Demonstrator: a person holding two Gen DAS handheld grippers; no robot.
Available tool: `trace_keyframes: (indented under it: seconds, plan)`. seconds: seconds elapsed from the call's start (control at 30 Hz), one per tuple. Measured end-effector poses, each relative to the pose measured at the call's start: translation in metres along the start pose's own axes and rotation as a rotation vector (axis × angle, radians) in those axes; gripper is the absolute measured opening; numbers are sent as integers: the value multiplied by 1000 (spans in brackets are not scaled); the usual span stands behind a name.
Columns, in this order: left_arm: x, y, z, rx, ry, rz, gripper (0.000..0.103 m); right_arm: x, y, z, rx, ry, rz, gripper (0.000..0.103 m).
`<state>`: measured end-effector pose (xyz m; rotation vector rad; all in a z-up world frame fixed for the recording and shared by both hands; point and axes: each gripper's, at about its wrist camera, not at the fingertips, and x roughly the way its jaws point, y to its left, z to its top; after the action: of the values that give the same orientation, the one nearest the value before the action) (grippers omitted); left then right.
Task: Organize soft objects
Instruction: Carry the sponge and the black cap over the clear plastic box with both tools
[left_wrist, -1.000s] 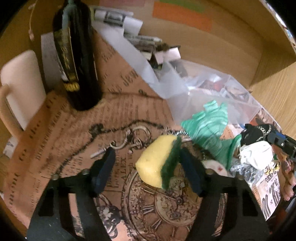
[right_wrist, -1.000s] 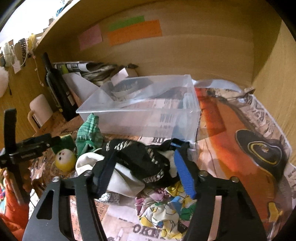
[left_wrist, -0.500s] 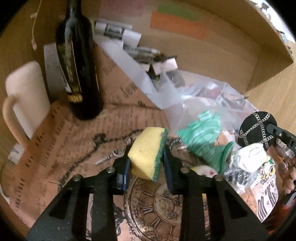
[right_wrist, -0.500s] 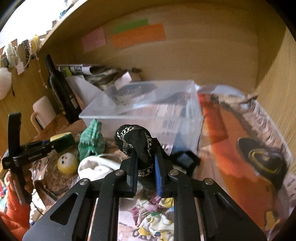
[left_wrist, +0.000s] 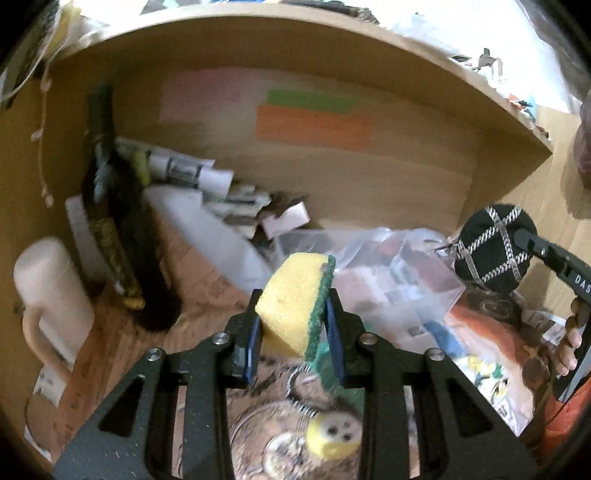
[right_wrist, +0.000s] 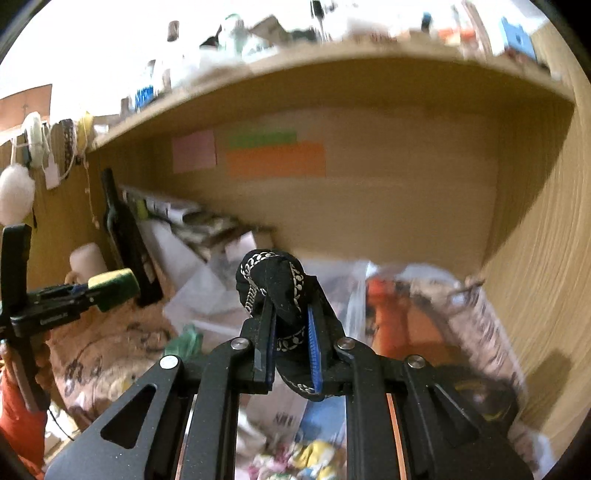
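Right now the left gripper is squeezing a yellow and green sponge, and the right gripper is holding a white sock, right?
Not quite. The left gripper does squeeze the yellow and green sponge, but the right gripper holds a black cloth item trimmed with silver chain, not a white sock. The right wrist view shows it pinched between the jaws.

Black hand-held gripper (left_wrist: 293, 341), seemingly blue-padded.

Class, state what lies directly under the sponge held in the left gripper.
Under the sponge held by the left gripper: green cloth, a chain and a yellow ball. The gripper hides the rest.
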<state>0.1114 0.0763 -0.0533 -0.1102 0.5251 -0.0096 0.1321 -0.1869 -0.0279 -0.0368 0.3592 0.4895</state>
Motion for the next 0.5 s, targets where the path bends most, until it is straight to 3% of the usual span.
trace_keyframes:
  seconds: [0.23,0.5]
  plan:
    - [26,-19,27,27,5,-21,31,10,-2,25,-11,-59,-16,13]
    - [73,-33,40,46,91,-22,31,55,-7,24,-35,20,-30,13]
